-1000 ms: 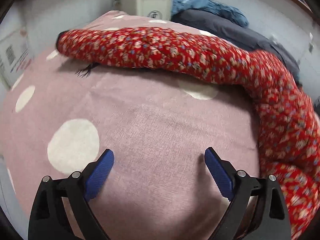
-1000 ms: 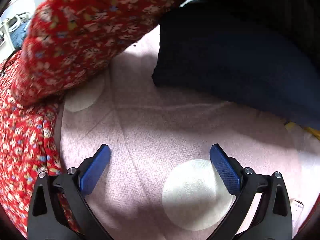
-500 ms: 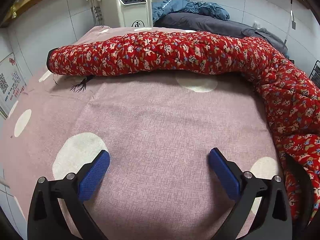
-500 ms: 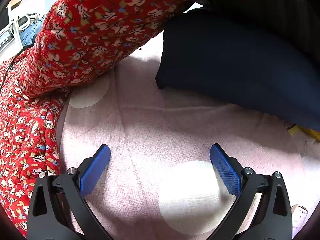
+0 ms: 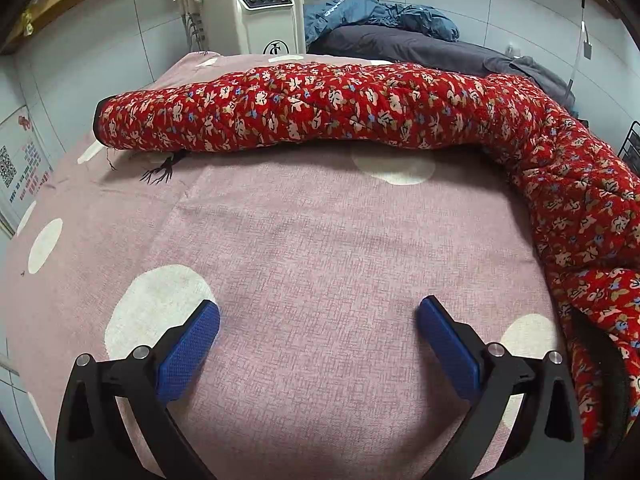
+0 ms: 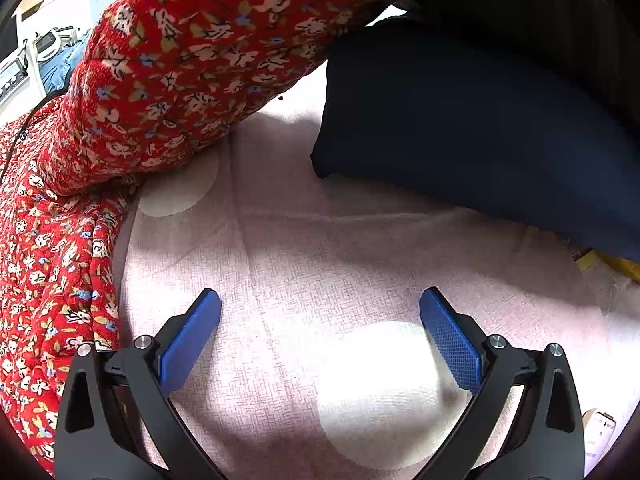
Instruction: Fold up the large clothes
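A red quilted floral coat (image 5: 344,112) lies on a pink bedspread with white dots (image 5: 304,240). One long sleeve stretches left across the far side, its cuff (image 5: 105,120) at the left end; the body runs down the right edge. My left gripper (image 5: 318,322) is open and empty above the bare bedspread, well short of the sleeve. In the right wrist view the coat (image 6: 168,80) fills the left and top. My right gripper (image 6: 320,316) is open and empty over the bedspread (image 6: 360,248), to the right of the coat.
A dark navy cushion (image 6: 480,136) lies at the right, touching the coat's sleeve. Beyond the bed stand a white machine (image 5: 260,8), a blue jacket (image 5: 368,12) and a grey cover (image 5: 440,52). Loose black threads (image 5: 160,170) lie below the cuff.
The left gripper has pulled back and risen, so the whole sleeve and the room behind show. The right gripper has shifted only slightly. Both stay open.
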`<action>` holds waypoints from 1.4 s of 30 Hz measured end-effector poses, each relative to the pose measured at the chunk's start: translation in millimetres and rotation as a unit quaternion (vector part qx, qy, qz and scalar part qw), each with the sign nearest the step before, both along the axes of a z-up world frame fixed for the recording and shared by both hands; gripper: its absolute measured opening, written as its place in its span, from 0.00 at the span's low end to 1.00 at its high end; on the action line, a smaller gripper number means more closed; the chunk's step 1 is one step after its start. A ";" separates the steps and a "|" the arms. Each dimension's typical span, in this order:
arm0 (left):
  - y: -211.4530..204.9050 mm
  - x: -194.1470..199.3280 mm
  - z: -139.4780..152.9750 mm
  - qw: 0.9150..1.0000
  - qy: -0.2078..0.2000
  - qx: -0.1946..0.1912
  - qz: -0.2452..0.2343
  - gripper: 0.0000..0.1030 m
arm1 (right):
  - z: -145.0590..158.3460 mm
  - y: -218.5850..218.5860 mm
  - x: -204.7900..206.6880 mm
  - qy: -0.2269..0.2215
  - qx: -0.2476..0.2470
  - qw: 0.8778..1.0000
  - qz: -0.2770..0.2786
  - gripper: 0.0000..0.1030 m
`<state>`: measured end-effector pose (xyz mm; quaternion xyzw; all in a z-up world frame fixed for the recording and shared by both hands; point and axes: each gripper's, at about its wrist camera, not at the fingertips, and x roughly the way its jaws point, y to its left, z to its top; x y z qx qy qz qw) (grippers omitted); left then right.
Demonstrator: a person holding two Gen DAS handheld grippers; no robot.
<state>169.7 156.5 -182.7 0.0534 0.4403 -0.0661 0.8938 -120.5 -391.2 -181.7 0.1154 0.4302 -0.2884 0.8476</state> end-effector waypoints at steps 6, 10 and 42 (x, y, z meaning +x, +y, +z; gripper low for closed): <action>-0.1 -0.2 -0.1 1.000 0.000 0.000 0.000 0.95 | 0.5 -2.4 0.2 0.000 0.000 1.000 0.000 0.95; -0.5 -0.2 -0.2 1.000 0.000 0.000 0.000 0.95 | 0.4 -2.1 0.3 0.000 0.000 1.000 0.000 0.95; -0.3 -0.4 -0.7 1.000 0.000 0.000 0.001 0.95 | 0.7 -2.5 0.2 -0.001 0.000 1.000 0.000 0.95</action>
